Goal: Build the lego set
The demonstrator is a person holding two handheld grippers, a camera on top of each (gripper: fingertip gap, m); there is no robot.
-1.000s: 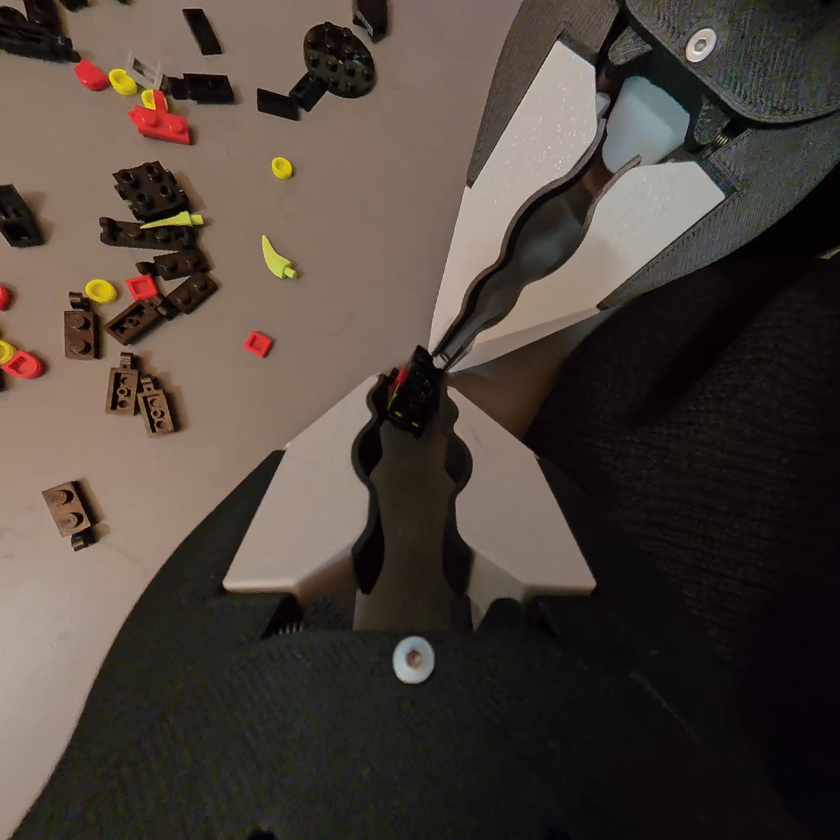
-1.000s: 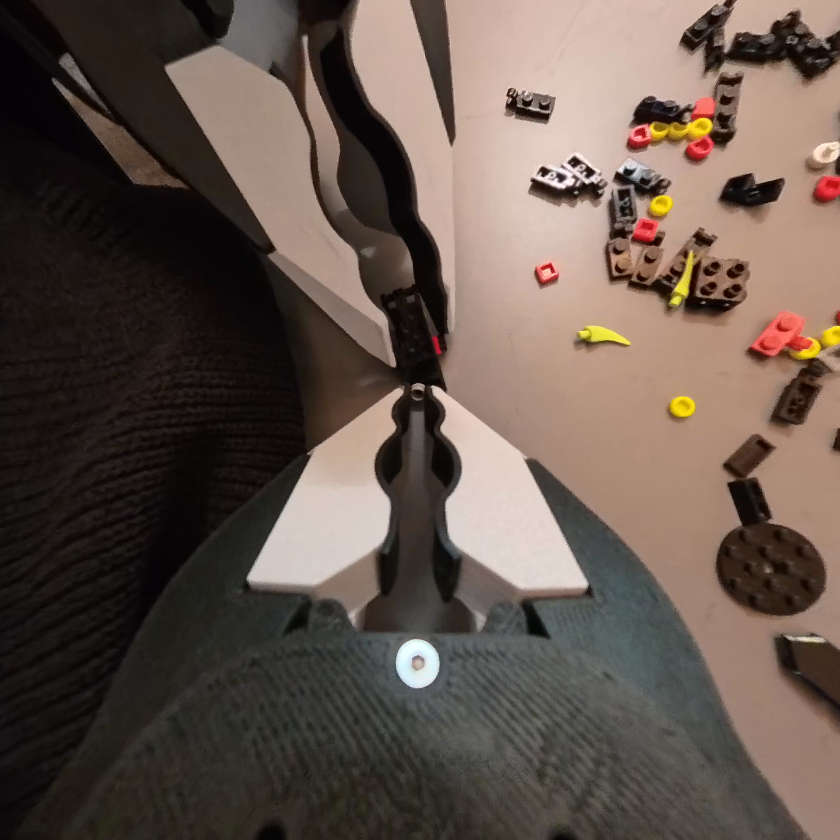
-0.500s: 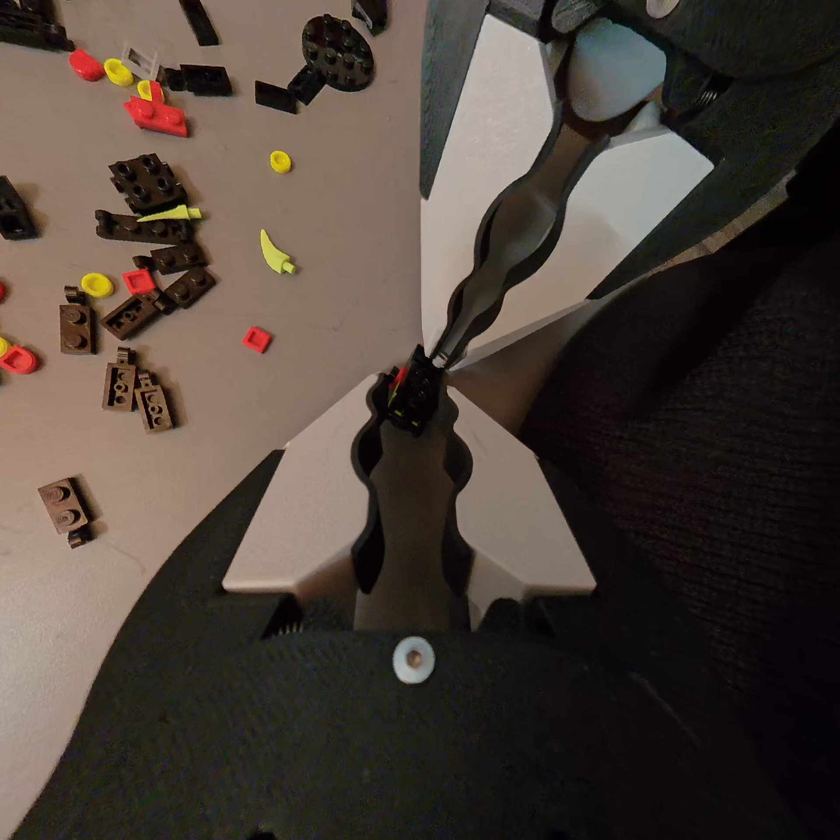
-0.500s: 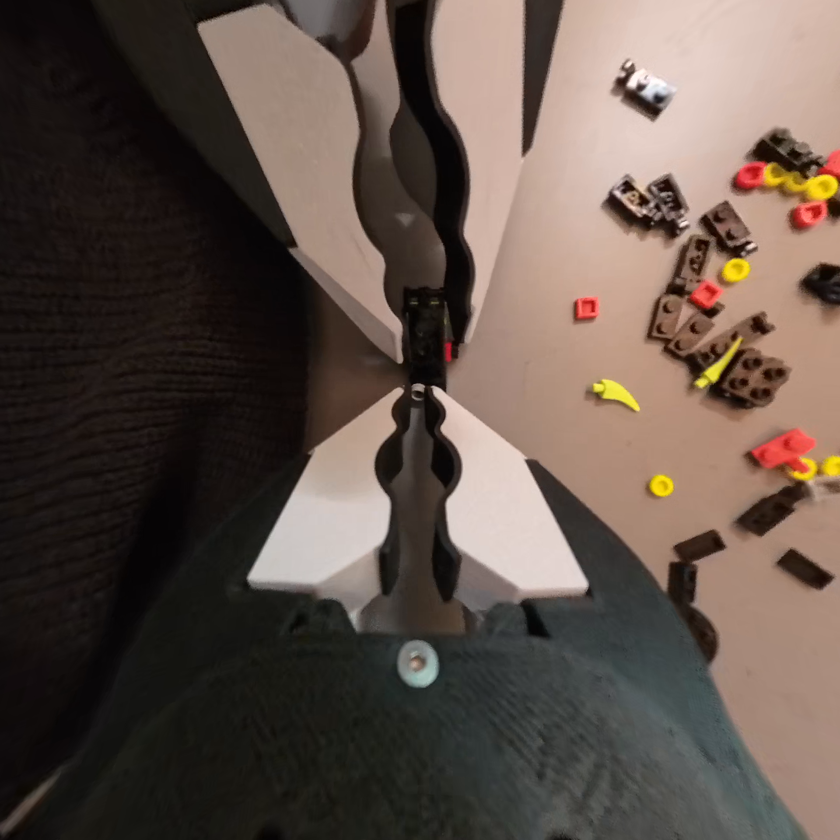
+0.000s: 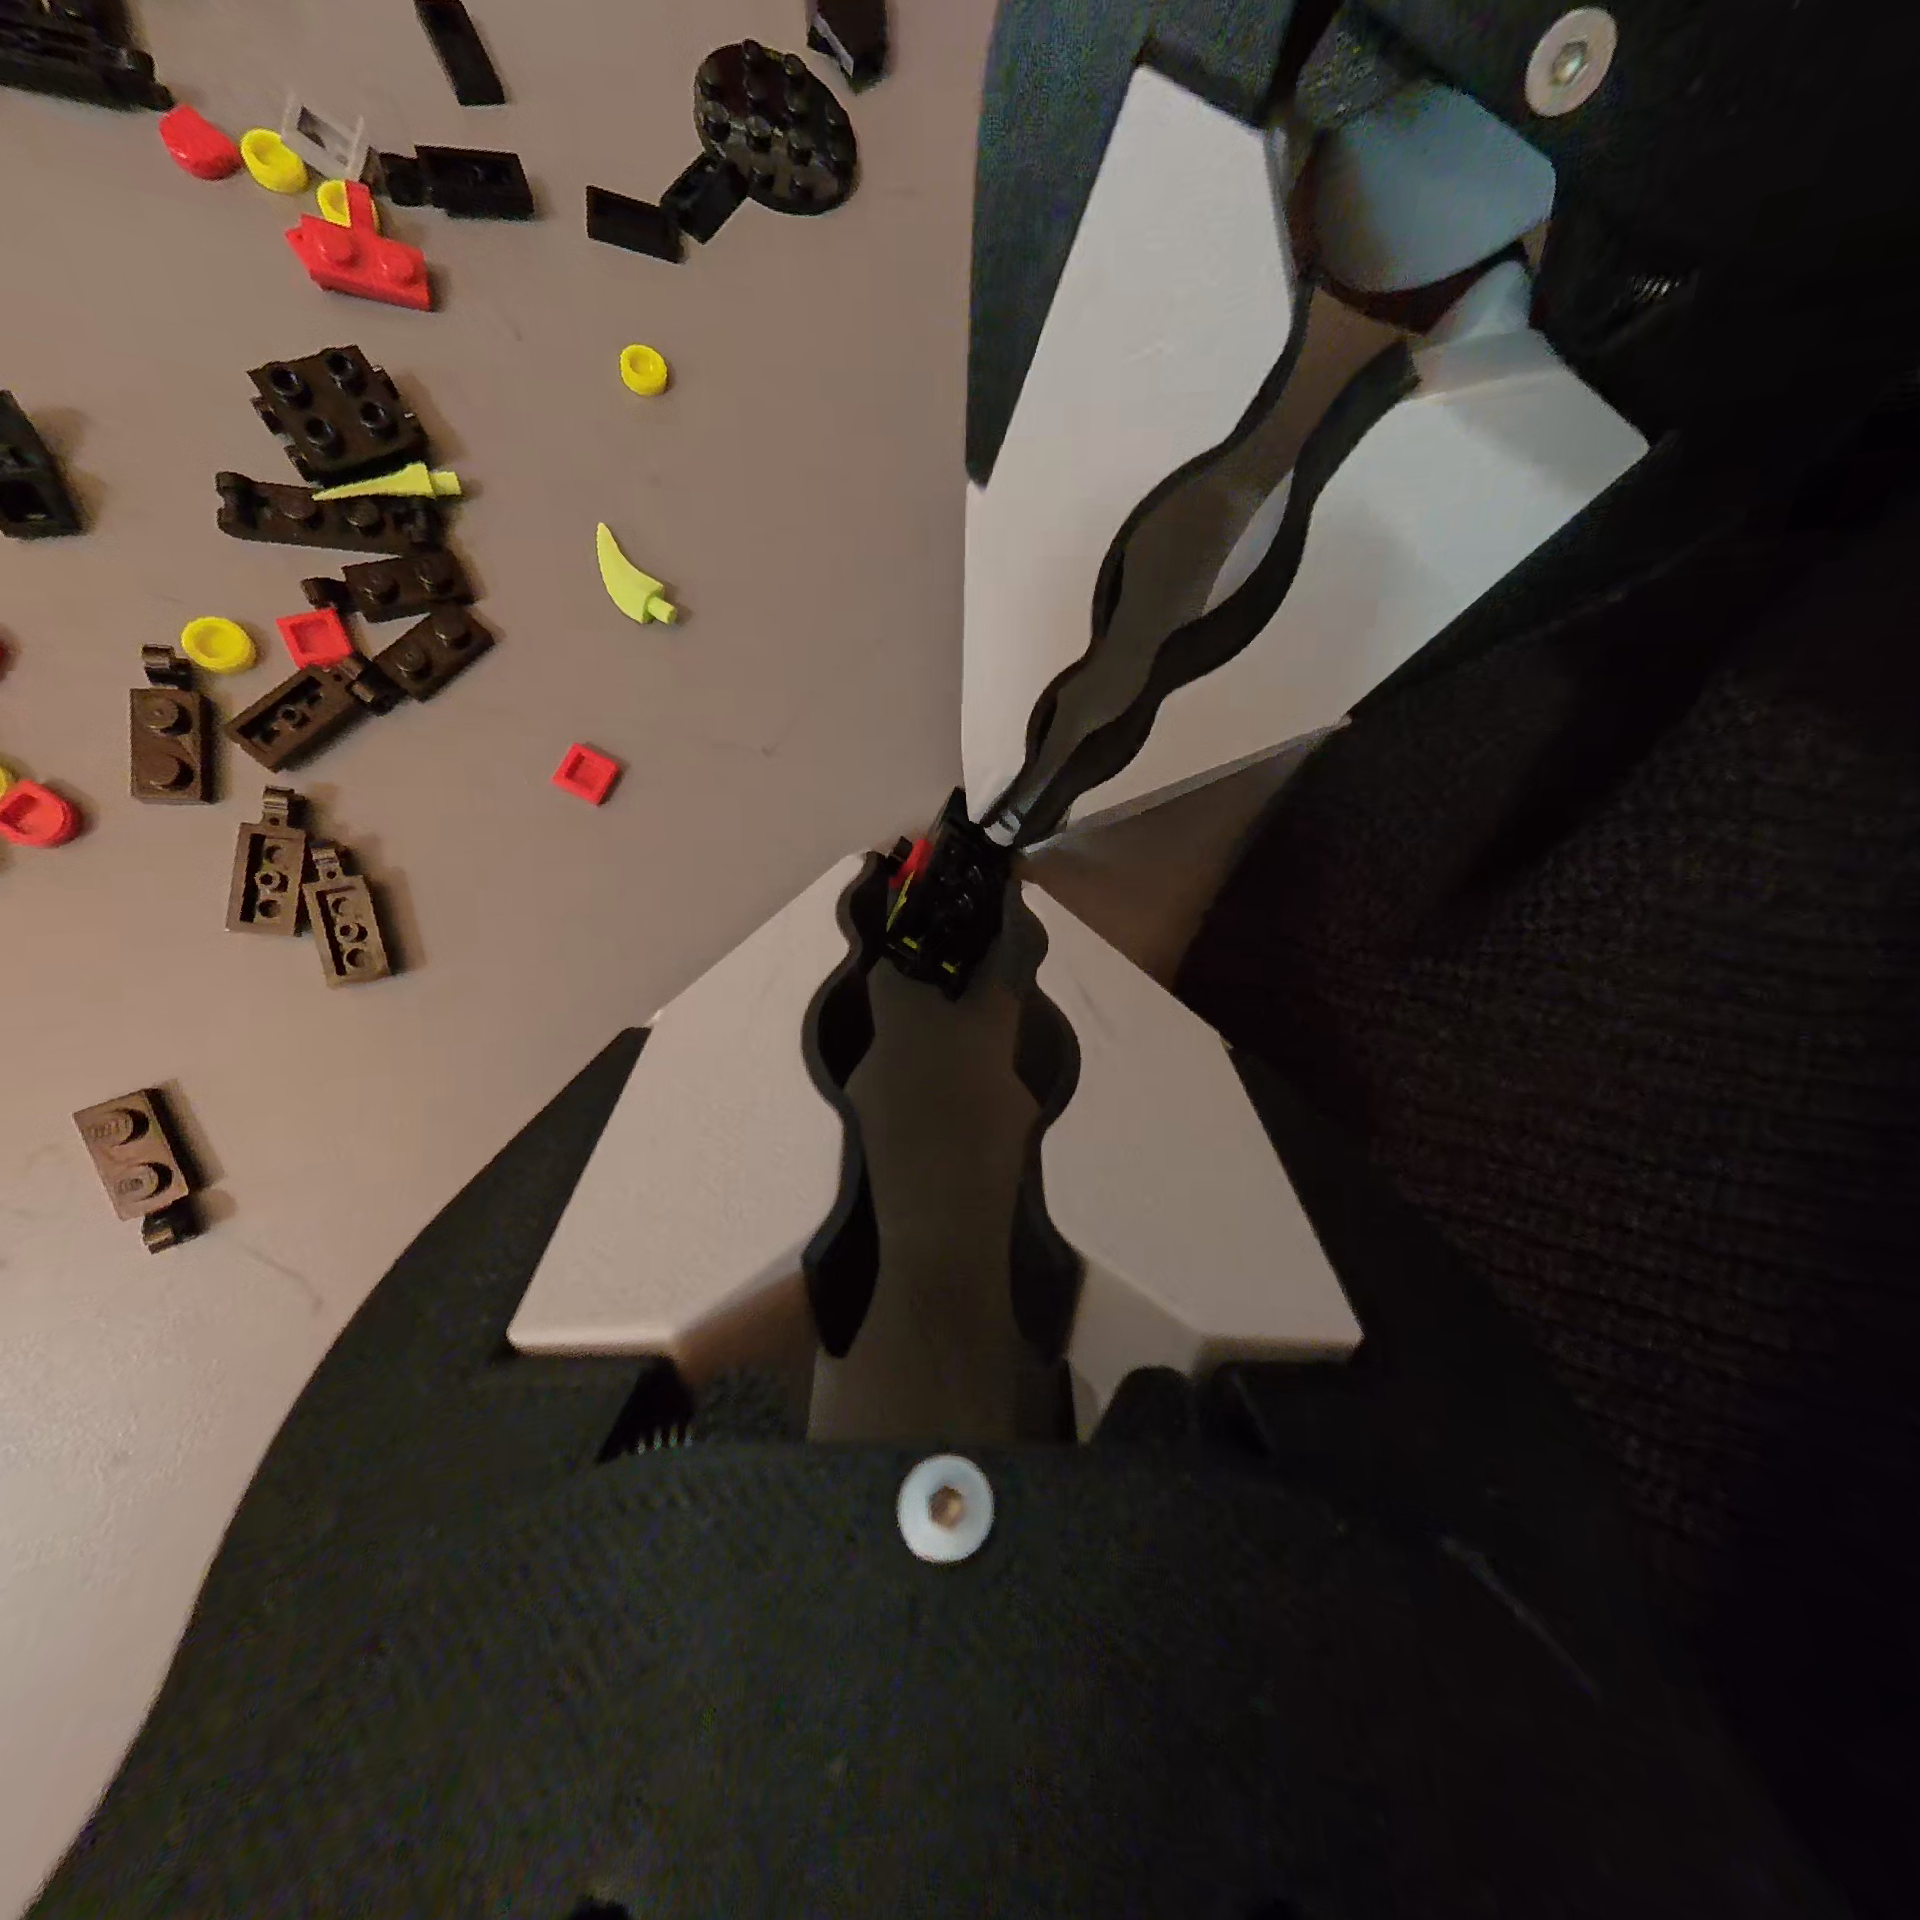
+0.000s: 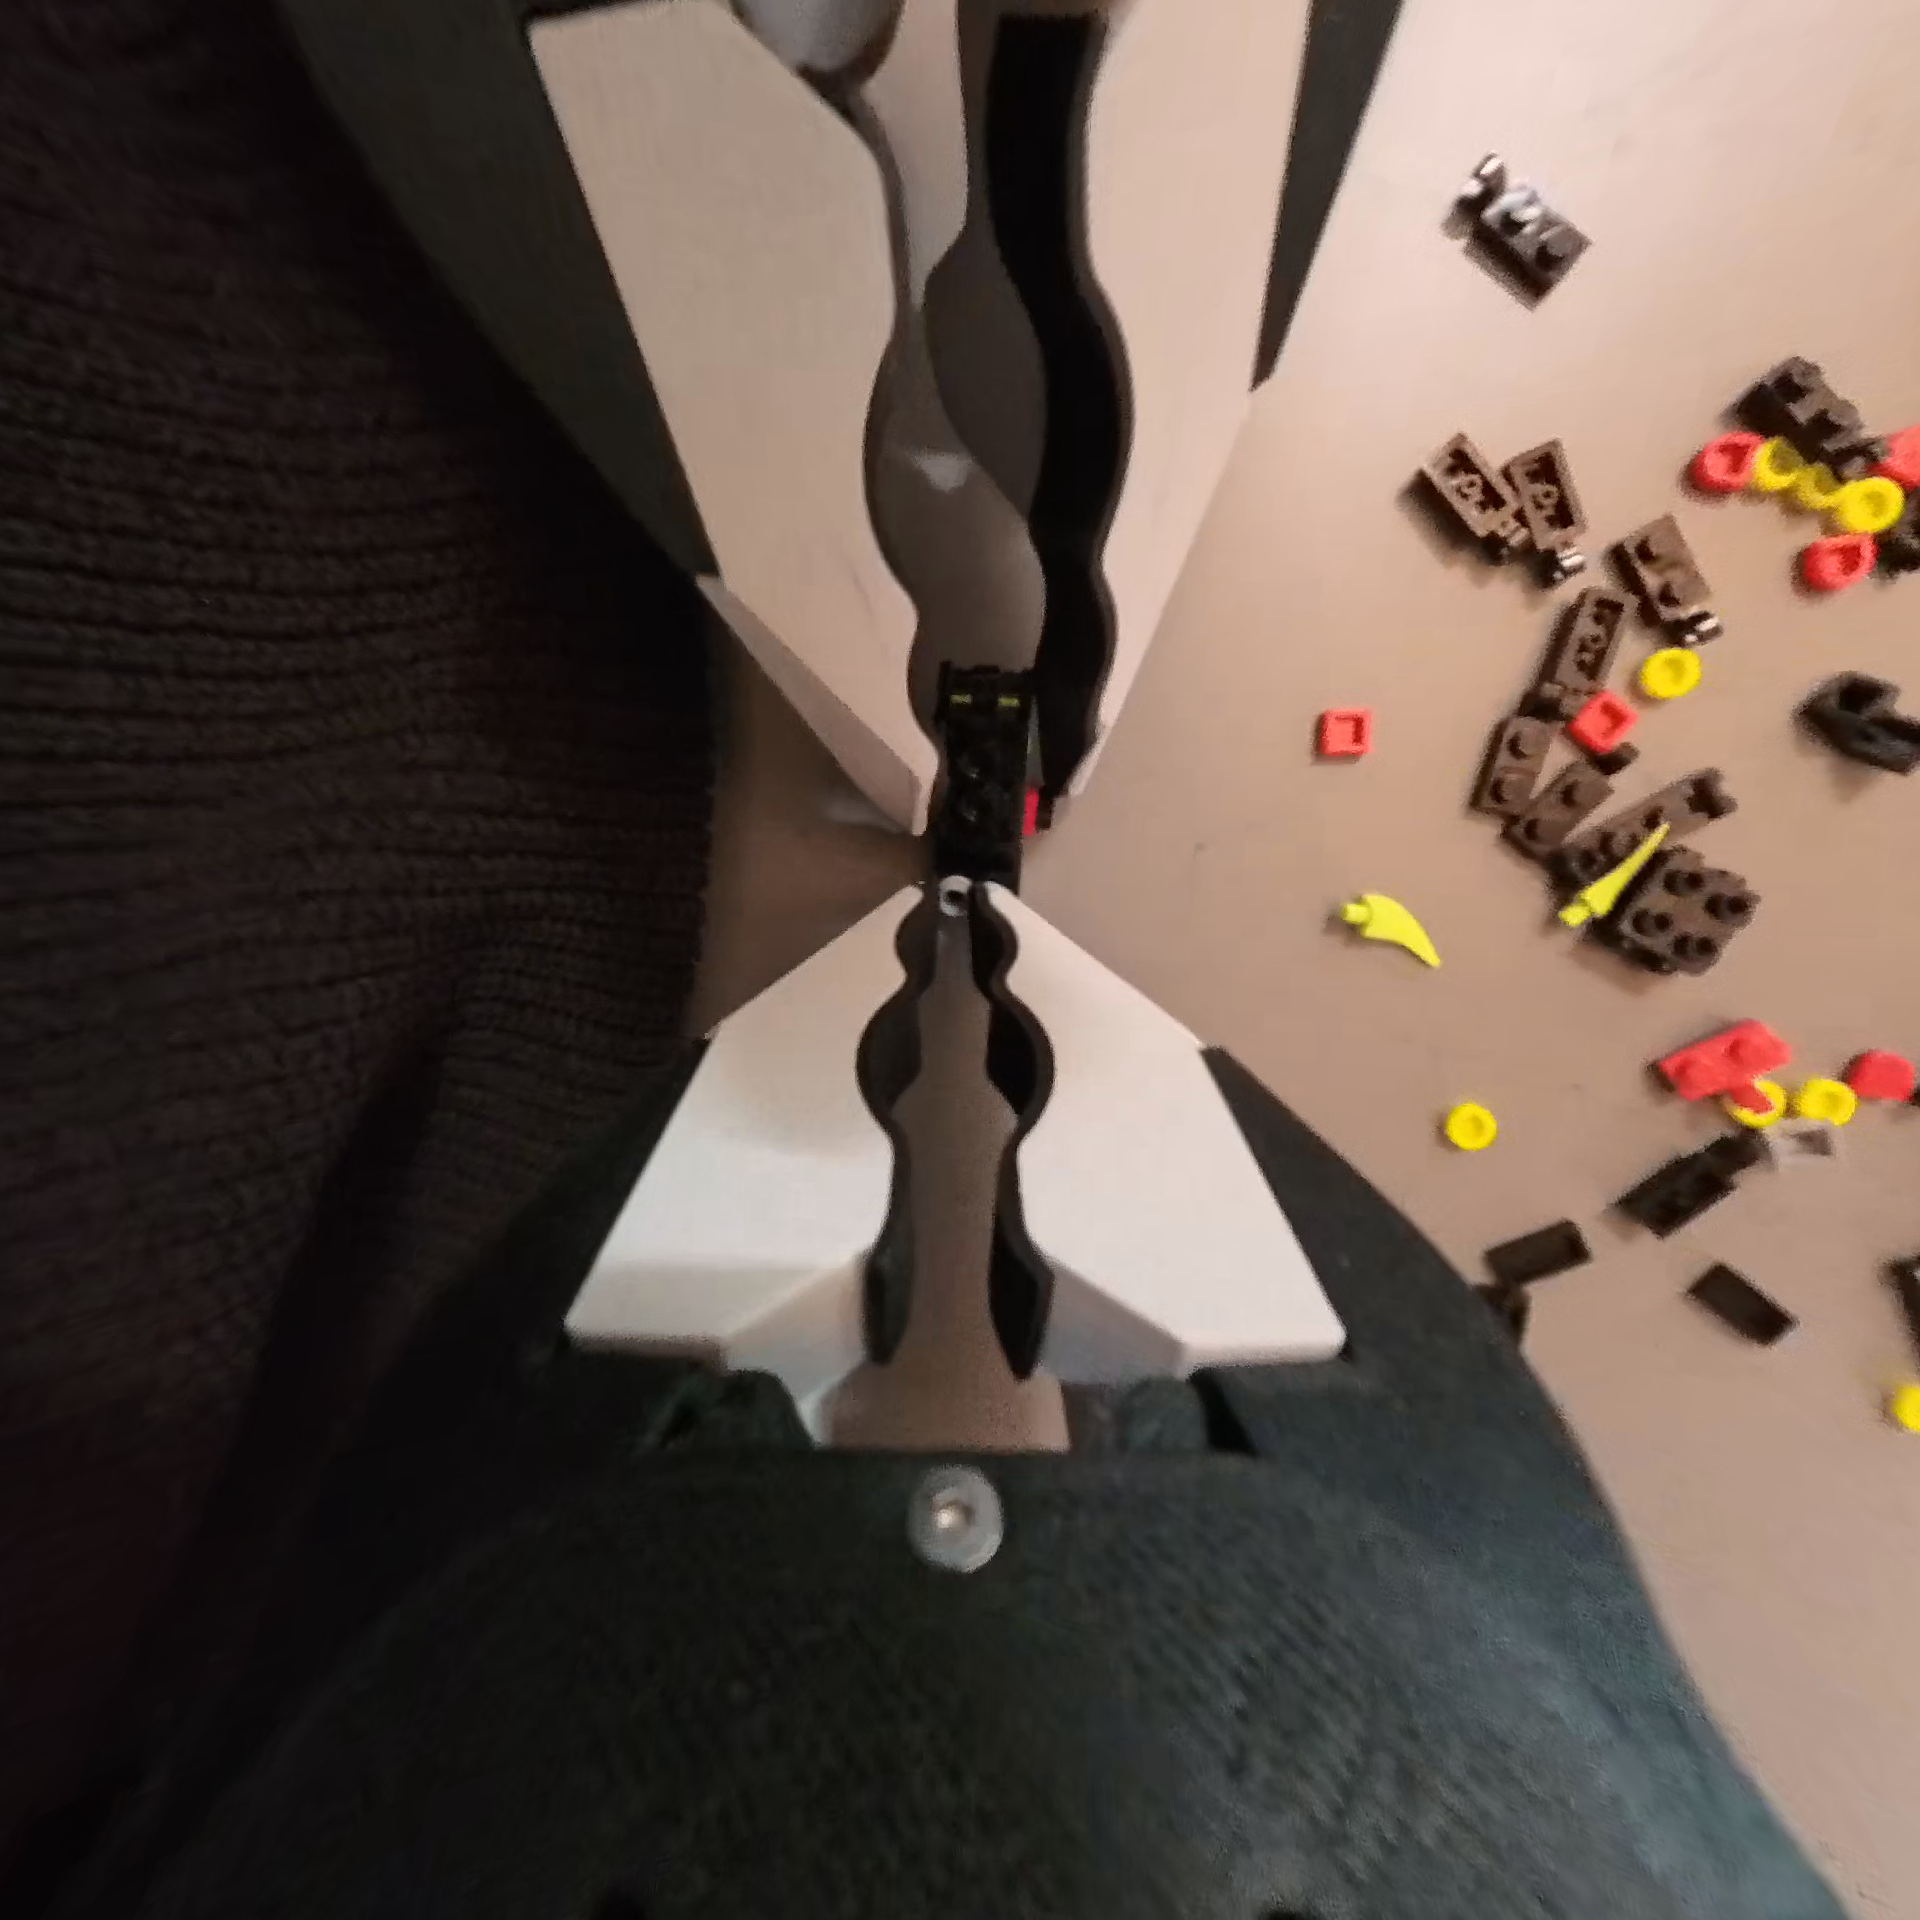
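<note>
nearby, loose bricks (image 5: 312, 582), dark knit sleeve (image 5: 1558, 1039)

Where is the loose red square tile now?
In the left wrist view, the red square tile lies alone on the table, left of the left gripper.

No readable text anywhere. Brown plates (image 5: 172, 744) on the tabletop (image 5: 790, 582) have embossed marks on their studs, too small to make out. No labels, numbers or signs.

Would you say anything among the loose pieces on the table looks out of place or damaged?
Nothing stands out: the loose pieces lie scattered on the table, none visibly broken. Some overlap, as unsorted parts would.
</note>
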